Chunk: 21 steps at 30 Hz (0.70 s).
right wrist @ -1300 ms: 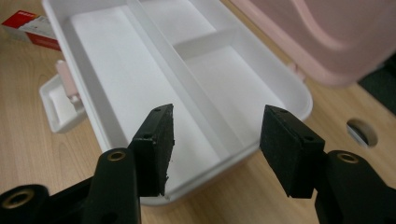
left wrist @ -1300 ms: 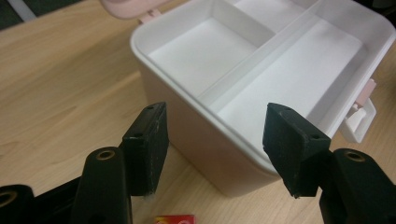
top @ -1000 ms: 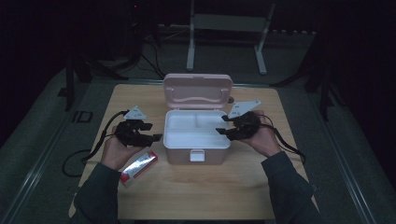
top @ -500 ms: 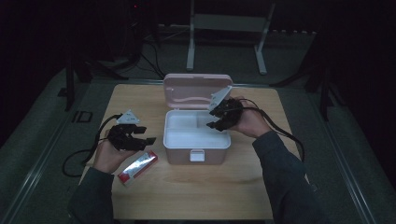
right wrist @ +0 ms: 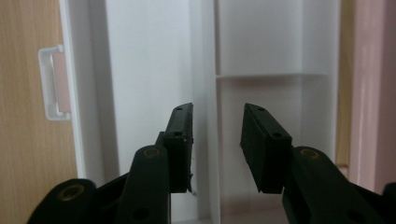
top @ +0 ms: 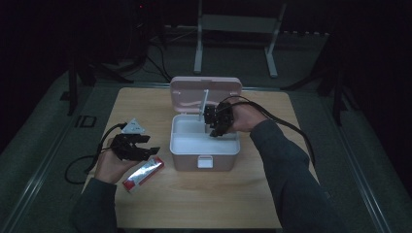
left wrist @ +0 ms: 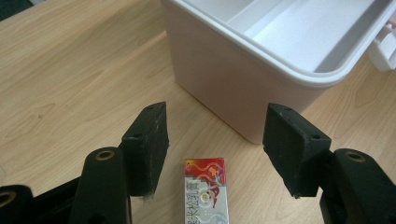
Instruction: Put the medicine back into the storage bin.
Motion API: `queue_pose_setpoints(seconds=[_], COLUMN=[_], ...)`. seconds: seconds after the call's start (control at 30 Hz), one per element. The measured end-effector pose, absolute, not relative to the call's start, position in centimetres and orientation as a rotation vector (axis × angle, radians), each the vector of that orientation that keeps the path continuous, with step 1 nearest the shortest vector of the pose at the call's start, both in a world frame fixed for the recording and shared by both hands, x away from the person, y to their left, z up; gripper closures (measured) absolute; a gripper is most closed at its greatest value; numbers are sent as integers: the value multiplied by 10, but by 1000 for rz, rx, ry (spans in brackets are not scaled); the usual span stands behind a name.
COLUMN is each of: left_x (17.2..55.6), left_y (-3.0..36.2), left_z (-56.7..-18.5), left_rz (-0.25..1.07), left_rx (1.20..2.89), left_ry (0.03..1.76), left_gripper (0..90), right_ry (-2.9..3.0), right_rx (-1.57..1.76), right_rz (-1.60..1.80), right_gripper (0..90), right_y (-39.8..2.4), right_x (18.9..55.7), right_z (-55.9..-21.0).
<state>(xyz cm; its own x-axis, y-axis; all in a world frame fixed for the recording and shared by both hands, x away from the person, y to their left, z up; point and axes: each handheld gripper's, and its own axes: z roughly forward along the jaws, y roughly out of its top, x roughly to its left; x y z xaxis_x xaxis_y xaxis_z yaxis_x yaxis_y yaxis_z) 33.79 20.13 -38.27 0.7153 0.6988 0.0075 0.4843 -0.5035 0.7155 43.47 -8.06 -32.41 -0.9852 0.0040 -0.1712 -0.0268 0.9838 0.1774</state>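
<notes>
Dim room, wooden surface (top: 233, 194), seen from above. Pink-and-white box (top: 205, 145) at centre, lid (top: 205, 92) standing open at the back, latch at the front.

Right tool (top: 216, 121) over the box's inner tray, jaws apart and empty, straddling a white divider wall (right wrist: 205, 116) inside the tray. Looks like a reach to lift the tray out by that wall, or to sort the compartments; hard to tell which.

Left tool (top: 138, 145) low over the surface, left of the box, jaws wide apart, nothing held. Between and just ahead of the jaws, a small red-and-silver tube carton (left wrist: 205, 193), lying flat beside the box wall, apart from it.

Carton's long axis diagonal on the surface in the high view, one end toward the box front, the other toward the person. In the left gripper view, running straight away between the jaws.

Likely next: lower the left tool, close across the carton's narrow width, lift into the box.
</notes>
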Motion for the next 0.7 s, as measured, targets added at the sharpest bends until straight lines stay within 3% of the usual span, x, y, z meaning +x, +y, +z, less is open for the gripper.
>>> queue_pose_setpoints(seconds=[0.37,0.7], left_x=[338,338], left_y=[199,187], left_z=[-387,-395], left_rz=[362,331], left_rx=[2231,2261], left_ry=[878,847], left_gripper=[411,414], right_ry=[3057,3074], right_rx=[-59,-57], right_rz=[13,-71], right_gripper=[818,854], right_y=[-47,-38], right_x=[450,454], right_z=[-334,-345])
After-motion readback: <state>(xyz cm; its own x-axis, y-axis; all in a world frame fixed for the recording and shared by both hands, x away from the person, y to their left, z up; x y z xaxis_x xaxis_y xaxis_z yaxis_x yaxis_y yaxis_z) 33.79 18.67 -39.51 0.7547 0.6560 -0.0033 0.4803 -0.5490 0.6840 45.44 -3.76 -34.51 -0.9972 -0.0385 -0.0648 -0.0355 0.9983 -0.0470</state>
